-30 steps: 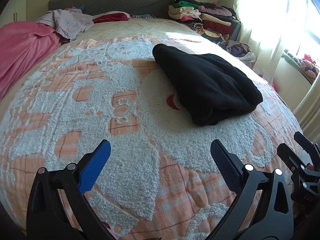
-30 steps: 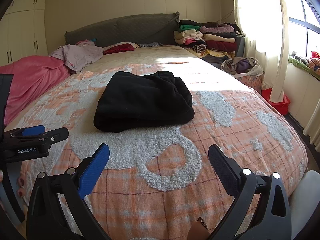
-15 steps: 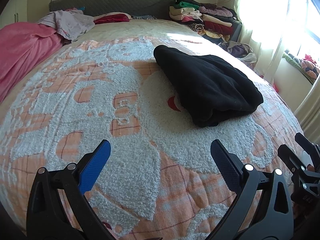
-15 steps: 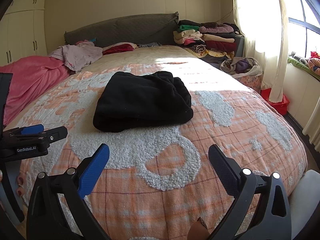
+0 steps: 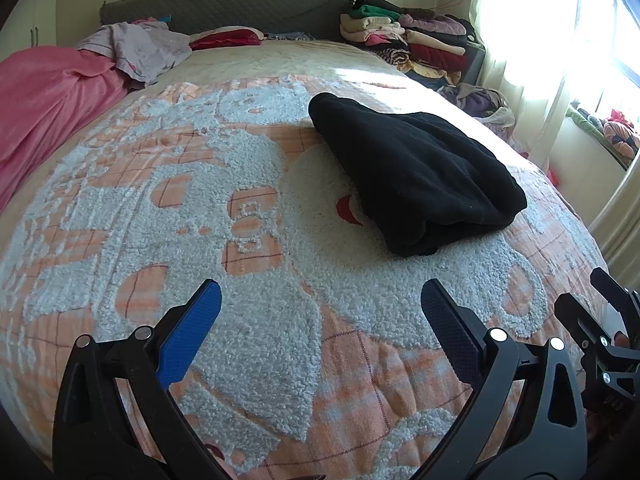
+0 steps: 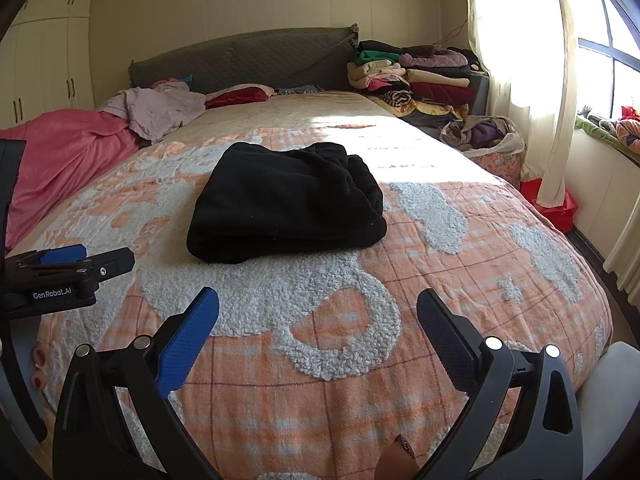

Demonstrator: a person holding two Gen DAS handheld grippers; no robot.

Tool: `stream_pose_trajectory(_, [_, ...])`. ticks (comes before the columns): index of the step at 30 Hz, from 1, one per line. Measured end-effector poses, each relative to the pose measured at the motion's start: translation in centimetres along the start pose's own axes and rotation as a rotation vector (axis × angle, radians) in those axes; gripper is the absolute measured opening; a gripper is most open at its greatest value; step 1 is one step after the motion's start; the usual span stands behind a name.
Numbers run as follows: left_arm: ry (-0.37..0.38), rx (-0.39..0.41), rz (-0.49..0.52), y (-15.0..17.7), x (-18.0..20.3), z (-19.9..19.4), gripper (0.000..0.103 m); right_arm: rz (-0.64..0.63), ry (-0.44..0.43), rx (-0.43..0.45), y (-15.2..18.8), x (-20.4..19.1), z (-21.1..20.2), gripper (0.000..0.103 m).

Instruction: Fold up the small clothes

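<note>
- The black fleece garment point(image 6: 286, 200) lay folded in a thick bundle on the bed's orange-and-white blanket point(image 6: 460, 280), well ahead of me.
- My left hand-held gripper point(image 5: 320, 316) and right hand-held gripper point(image 6: 318, 316) both gaped wide, holding nothing.
- I judged it soft, light and floppy.
- I would have pinched the near folded edge, through all layers.

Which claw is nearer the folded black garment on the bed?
Neither clearly. The left claw sits back and left of the black garment; the right claw sits back, almost straight in front. Both open, apart from it.
</note>
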State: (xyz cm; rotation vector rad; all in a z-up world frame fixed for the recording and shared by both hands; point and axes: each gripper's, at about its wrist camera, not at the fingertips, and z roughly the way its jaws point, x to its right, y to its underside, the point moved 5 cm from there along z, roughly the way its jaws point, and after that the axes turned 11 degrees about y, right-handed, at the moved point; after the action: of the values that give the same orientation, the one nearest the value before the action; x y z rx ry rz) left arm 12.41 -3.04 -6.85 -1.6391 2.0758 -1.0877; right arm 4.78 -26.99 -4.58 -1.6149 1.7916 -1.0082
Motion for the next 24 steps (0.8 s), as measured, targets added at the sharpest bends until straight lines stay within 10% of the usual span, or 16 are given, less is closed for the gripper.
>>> stream_pose_trajectory(24, [-0.031, 0.001, -0.007, -0.10, -0.07, -0.13, 0.094, -0.004, 0.003, 0.002, 0.02, 0.00, -0.17, 0.099])
